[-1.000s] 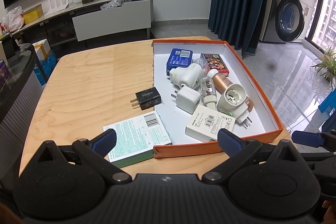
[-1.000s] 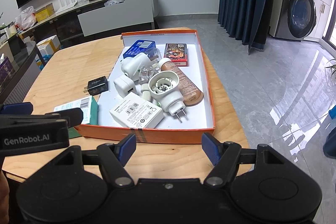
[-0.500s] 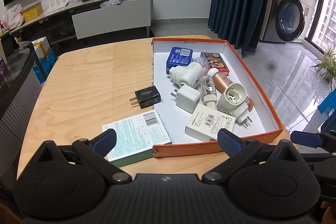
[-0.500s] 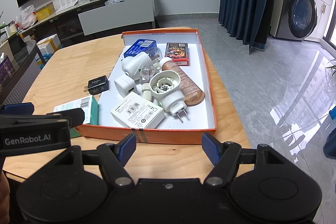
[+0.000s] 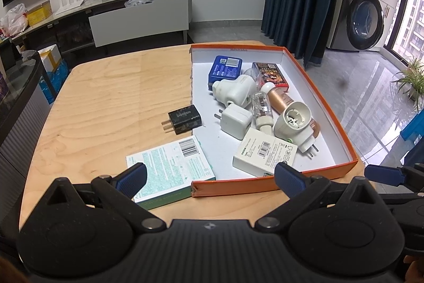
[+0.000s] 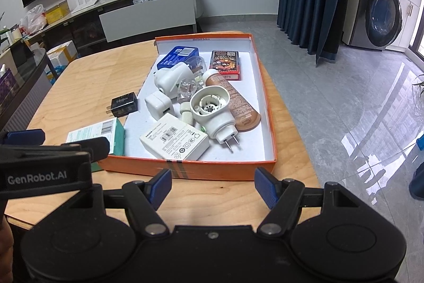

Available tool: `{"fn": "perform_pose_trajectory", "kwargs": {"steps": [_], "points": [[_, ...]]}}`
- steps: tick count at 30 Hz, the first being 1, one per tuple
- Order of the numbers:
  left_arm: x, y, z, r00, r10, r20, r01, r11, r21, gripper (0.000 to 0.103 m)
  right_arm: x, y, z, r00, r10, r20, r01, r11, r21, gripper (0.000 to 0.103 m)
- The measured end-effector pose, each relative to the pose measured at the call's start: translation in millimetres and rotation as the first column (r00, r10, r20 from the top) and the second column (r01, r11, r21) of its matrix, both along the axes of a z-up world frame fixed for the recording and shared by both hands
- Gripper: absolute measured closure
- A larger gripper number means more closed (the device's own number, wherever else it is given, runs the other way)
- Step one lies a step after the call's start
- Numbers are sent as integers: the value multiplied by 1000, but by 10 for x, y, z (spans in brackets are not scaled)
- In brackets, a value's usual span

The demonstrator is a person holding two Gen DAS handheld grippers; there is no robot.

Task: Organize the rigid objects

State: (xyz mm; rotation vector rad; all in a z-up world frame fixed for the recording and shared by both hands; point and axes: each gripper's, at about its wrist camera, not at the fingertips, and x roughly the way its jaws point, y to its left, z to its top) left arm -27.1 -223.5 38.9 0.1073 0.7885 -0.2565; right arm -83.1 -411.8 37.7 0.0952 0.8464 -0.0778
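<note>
- Left gripper (image 5: 209,175) spread wide, empty, just short of the shallow orange cardboard tray (image 5: 322,94); right gripper (image 6: 213,183) likewise wide and empty
- Black plug-in charger (image 5: 182,119) and green-white flat carton (image 5: 169,167) lie on the pale wooden tabletop (image 5: 106,97), beside the tray's left wall
- Probably best: take the carton across its narrow edges; lift over the wall

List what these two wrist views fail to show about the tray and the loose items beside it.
- Green box: near corner covered by the left gripper finger in the left view; the left gripper body hides most of it in the right view.
- Clear bulb: mostly behind the white plug.
- White box: label print too small to read.
- Orange tray: near wall partly behind fingers.
</note>
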Motion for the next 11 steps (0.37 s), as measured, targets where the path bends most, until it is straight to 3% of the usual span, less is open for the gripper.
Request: {"fn": "perform_pose_trajectory", "kwargs": {"steps": [11], "points": [[30,19,-20,1000,6,-5,-6,1000,-4,0,0,-16,-2,1000,0,-6,0,1000,0,21]]}}
